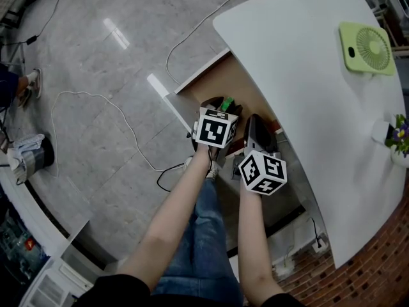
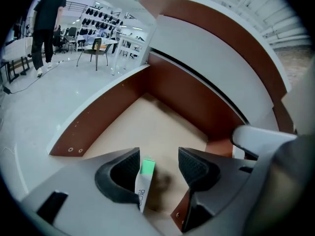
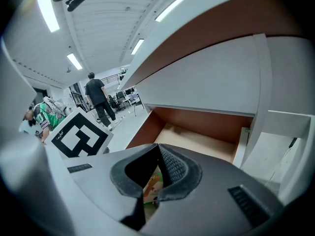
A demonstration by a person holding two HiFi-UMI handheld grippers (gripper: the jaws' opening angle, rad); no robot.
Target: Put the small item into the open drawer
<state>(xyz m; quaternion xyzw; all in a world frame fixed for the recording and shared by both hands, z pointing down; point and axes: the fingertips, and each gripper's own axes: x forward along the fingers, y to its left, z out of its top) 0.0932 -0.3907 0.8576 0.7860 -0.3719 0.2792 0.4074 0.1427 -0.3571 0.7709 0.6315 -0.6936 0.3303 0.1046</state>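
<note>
Head view: we see the open drawer (image 1: pixel 204 85) jutting from under the white desk (image 1: pixel 300 75) at centre, with bare floor (image 1: pixel 115 107) to its left. The left hand-held gripper (image 1: pixel 222 104) and right hand-held gripper (image 1: pixel 257 125) sit over its lower edge.

Left gripper view: jaws wide apart, the green-capped small item (image 2: pixel 143 178) leaning against the left jaw, clear of the right, above the bare drawer bottom.

Right gripper view: jaws pinched on a printed packet (image 3: pixel 152 186).
</note>
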